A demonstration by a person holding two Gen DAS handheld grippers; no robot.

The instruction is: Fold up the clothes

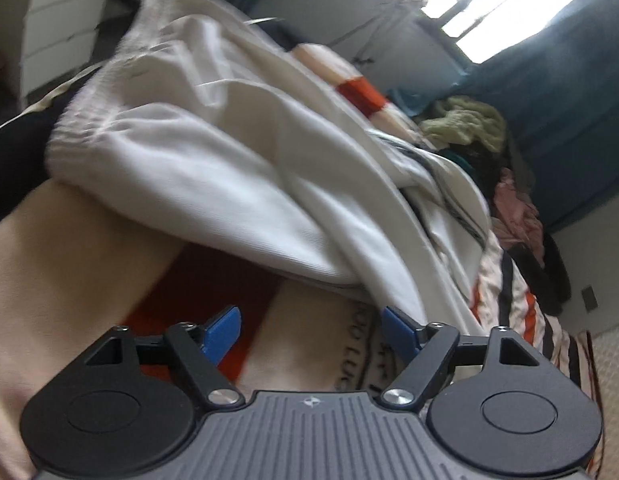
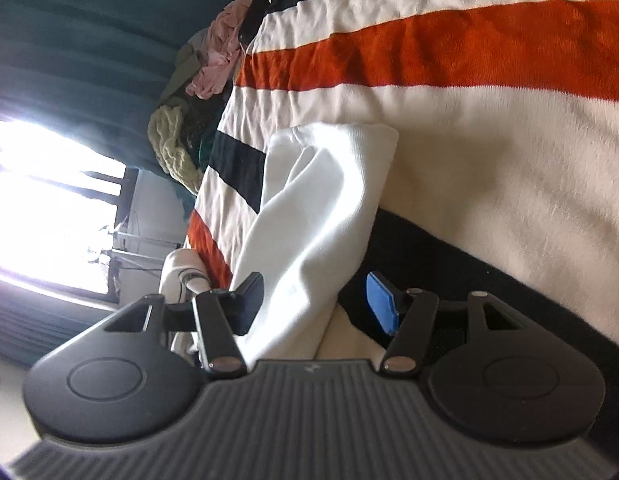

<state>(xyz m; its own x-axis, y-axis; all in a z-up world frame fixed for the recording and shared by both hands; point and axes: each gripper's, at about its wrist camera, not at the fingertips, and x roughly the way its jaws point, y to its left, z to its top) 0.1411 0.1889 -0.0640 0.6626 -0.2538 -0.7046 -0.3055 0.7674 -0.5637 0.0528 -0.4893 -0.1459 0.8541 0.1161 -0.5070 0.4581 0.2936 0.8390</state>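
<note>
A white garment with a ribbed elastic band lies bunched on the striped blanket in the left wrist view. My left gripper is open just in front of its near edge, with nothing between the blue pads. In the right wrist view a folded part of the white garment runs between the open fingers of my right gripper. The cloth lies against the left finger; the right blue pad stands apart from it.
A pile of other clothes, yellow-green knit and pink, sits at the far end of the bed; it also shows in the right wrist view. Blue curtains and a bright window lie beyond.
</note>
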